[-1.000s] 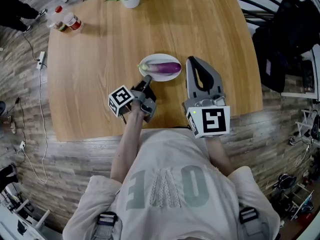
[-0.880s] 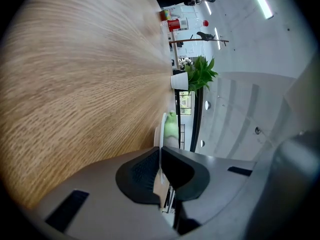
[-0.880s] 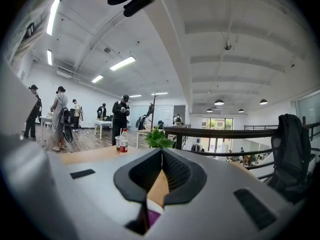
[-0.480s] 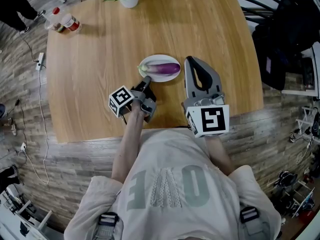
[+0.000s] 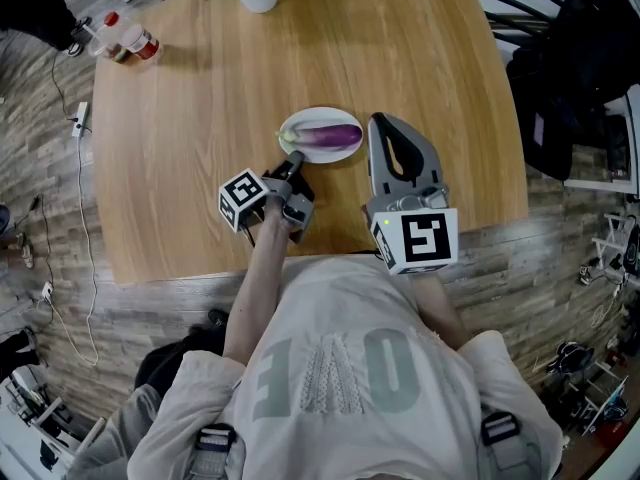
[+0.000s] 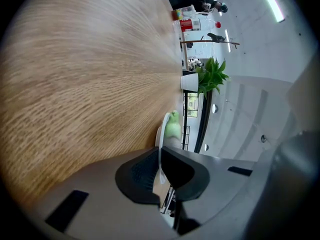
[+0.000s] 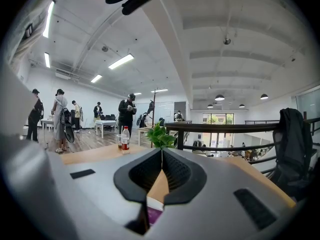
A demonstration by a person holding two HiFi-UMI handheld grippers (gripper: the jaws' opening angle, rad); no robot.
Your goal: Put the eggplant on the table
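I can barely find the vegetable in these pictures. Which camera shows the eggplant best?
The head view: the whole purple eggplant lies on its white plate, seen from above. The left gripper view catches only its green stem end; the right gripper view shows just a purple sliver low down.

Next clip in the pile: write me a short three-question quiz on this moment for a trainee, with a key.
1. Where does the eggplant lie?
A) on the floor
B) on the white plate
C) in the plant pot
2. True or false: the right gripper holds the eggplant between its fingers.
3. Fill in: the left gripper is shut on the white plate's ____.

Key: 1 B; 2 false, its fingers are together with nothing between them; 3 rim.
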